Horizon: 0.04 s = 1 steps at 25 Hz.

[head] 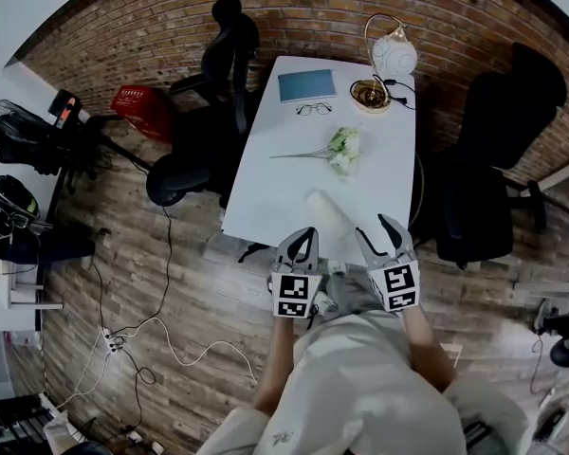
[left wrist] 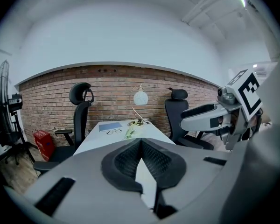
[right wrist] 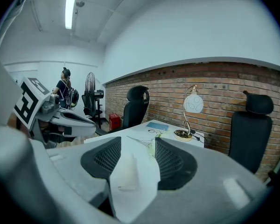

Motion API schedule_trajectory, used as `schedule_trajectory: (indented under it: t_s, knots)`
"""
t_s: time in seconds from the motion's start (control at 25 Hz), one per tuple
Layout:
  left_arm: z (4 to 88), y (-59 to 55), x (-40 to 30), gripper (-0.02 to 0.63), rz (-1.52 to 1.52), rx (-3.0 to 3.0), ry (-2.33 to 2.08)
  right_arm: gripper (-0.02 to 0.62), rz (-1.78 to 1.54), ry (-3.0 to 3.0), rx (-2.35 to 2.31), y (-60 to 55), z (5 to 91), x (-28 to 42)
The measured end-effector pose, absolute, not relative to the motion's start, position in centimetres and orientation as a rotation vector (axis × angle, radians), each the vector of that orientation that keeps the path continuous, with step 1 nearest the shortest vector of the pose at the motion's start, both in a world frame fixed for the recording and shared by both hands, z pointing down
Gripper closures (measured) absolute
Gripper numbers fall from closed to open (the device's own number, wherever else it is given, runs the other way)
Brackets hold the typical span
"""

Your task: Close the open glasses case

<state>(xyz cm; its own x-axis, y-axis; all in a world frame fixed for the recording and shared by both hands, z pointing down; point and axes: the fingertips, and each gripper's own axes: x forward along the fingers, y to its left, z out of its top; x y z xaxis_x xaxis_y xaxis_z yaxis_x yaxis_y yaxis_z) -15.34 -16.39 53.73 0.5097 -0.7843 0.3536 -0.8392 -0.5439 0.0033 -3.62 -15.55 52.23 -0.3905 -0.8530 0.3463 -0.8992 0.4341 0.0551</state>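
Observation:
A white glasses case (head: 326,210) lies near the front edge of the long white table (head: 266,192). It shows pale and blurred between my right gripper's pads as the case (right wrist: 126,171); whether its lid is up I cannot tell. My right gripper (head: 375,227) hovers open just in front of the case, a little to its right, with nothing held (right wrist: 137,143). My left gripper (head: 304,235) hangs at the table's front edge to the case's left, its pads meeting at the tips (left wrist: 141,141). A pair of glasses (head: 314,109) rests farther back.
On the table's far half are a blue notebook (head: 305,85), a white flower sprig (head: 341,150), a round dish (head: 370,94) and a globe lamp (head: 394,55). Black office chairs stand at the left (head: 204,140) and right (head: 488,173). Cables trail over the wooden floor (head: 161,339).

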Motion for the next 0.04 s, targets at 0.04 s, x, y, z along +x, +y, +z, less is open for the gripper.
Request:
schedule_trajectory:
  t_s: [0.04]
  knots:
    - [53.65, -16.46, -15.25, 0.601, 0.466, 2.575, -1.399, 0.365, 0.206, -2.371, 1.505, -15.63, 52.13, -3.6]
